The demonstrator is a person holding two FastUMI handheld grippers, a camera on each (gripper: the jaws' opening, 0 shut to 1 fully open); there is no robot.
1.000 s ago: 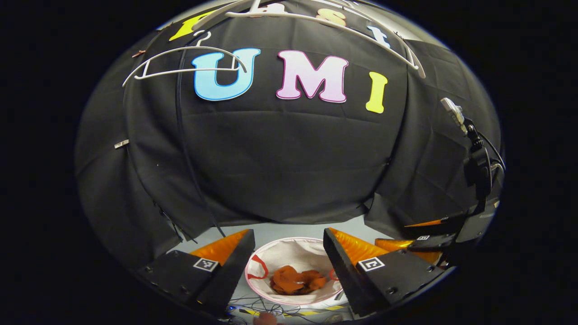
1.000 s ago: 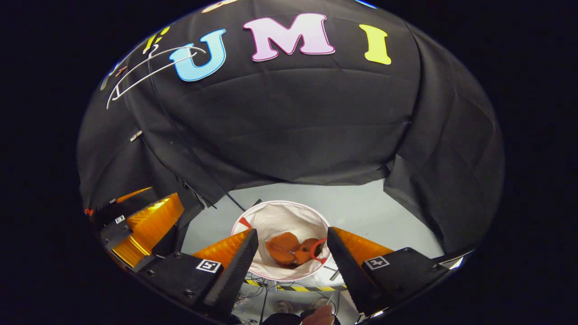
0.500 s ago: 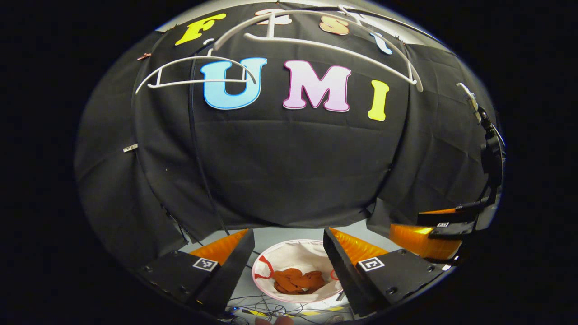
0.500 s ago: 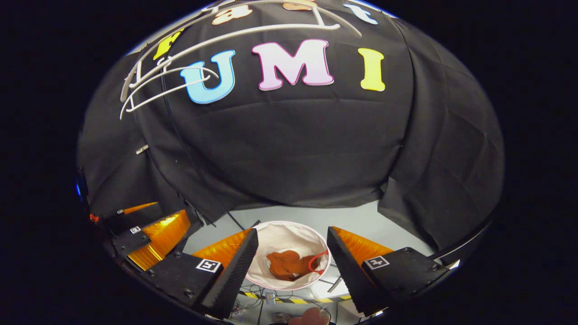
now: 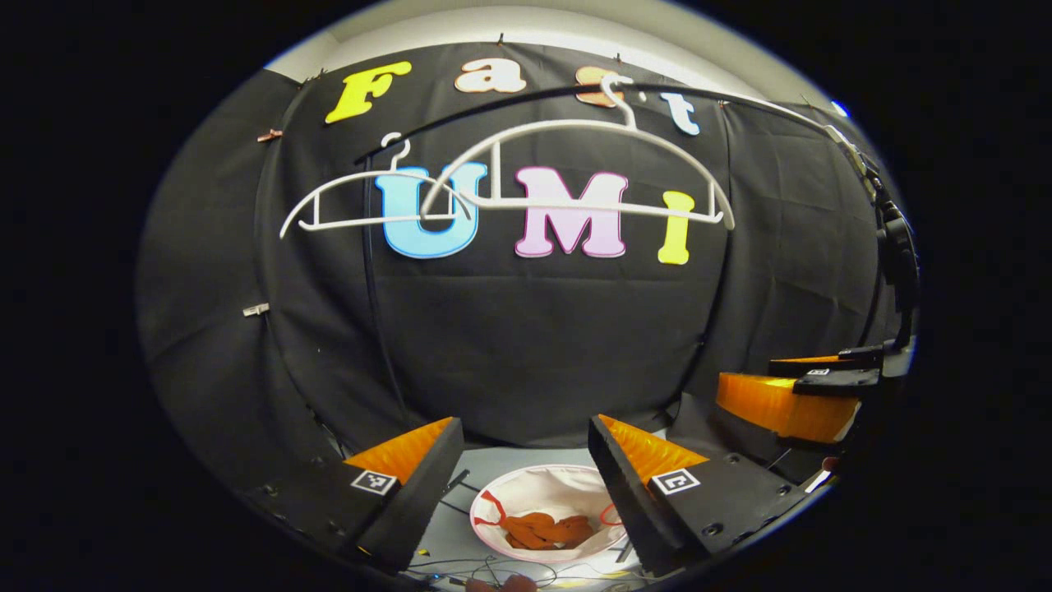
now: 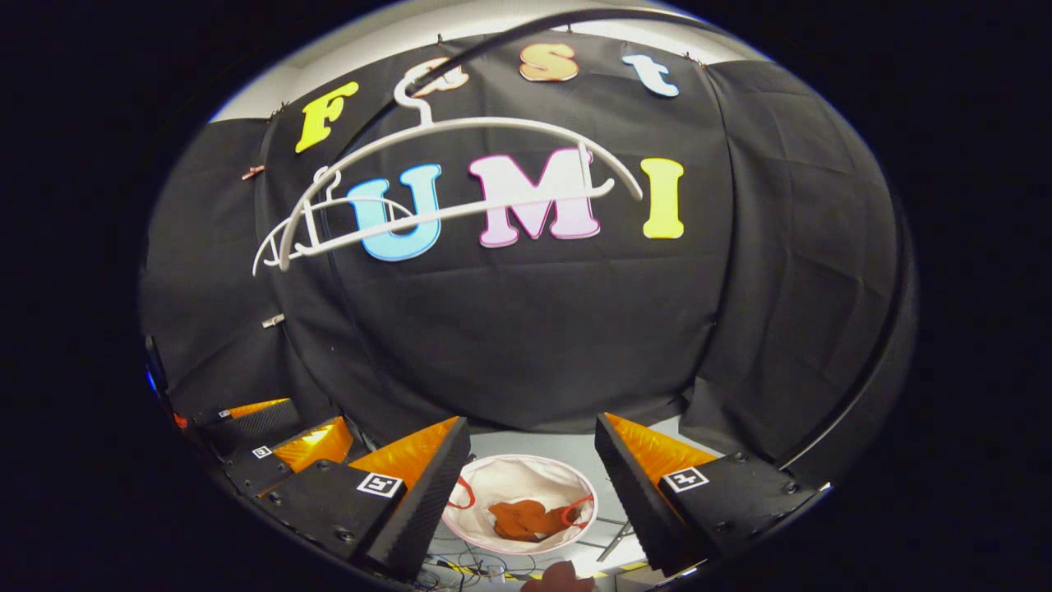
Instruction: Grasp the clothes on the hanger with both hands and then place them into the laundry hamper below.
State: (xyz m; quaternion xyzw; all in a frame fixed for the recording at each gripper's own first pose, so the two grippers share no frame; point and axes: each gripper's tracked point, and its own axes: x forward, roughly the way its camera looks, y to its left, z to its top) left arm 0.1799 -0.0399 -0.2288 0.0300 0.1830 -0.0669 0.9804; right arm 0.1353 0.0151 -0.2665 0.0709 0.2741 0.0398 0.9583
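Note:
A rust-orange garment (image 5: pixel 546 530) (image 6: pixel 526 520) lies crumpled inside the round white laundry hamper (image 5: pixel 526 485) (image 6: pixel 509 477) on the floor. Two bare white hangers, a large one (image 5: pixel 575 131) (image 6: pixel 460 131) and a smaller one (image 5: pixel 362 179) (image 6: pixel 304 215), hang from a dark rail near the top. My left gripper (image 5: pixel 523 485) is open high above the hamper, with nothing between its fingers. My right gripper (image 6: pixel 530 485) is open too and holds nothing. In the left gripper view the right gripper (image 5: pixel 801 395) is at the far right; in the right gripper view the left gripper (image 6: pixel 271 432) is at the lower left.
Black cloth walls close the booth at the back and sides. Grey floor (image 6: pixel 567 448) surrounds the hamper. Loose cables and yellow-black tape (image 5: pixel 493 571) lie on the floor in front of it. A dark camera mount (image 5: pixel 896 247) stands at the right.
Both grippers have risen and tilted up: the hamper looks smaller and lower, and the hangers have come down into full view. Both stayed open, and the garment has stayed in the hamper.

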